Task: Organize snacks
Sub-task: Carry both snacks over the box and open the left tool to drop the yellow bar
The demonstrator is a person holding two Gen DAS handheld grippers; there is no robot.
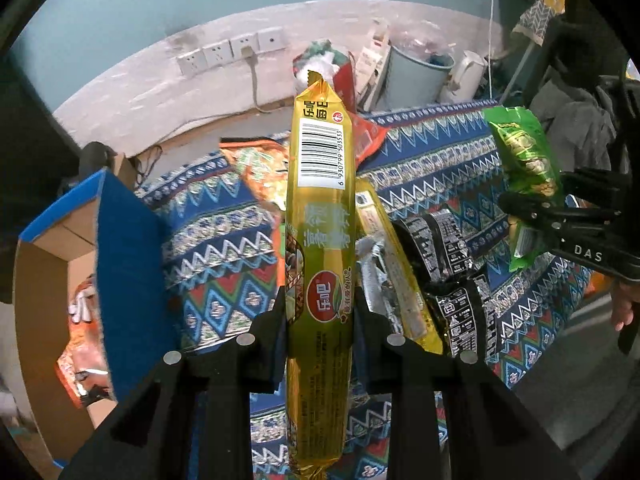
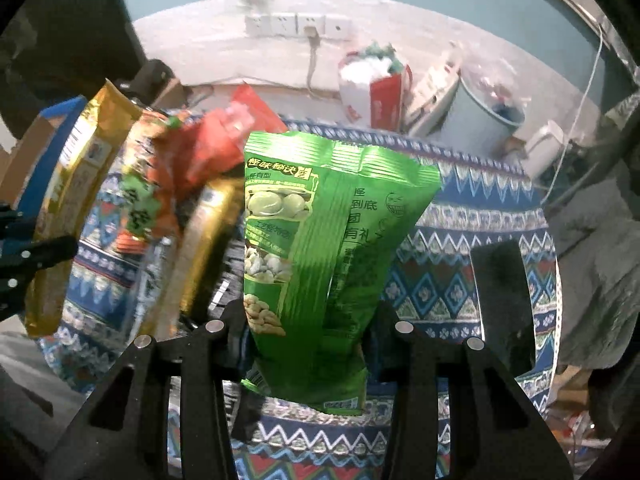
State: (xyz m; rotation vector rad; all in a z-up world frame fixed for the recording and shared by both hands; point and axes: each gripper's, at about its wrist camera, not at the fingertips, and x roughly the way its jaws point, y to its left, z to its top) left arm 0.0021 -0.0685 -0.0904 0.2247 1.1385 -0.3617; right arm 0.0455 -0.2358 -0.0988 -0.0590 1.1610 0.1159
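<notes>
My left gripper is shut on a long gold snack pack and holds it upright above the patterned cloth. The pack also shows at the left of the right wrist view. My right gripper is shut on a green snack bag, lifted above the cloth; it shows at the right of the left wrist view. Loose snacks lie on the cloth: an orange bag, a red pack, a second gold pack and black packs.
An open blue cardboard box with an orange snack bag inside stands at the left. Behind the cloth are a red-and-white bag, a pale bin, a white kettle and wall sockets.
</notes>
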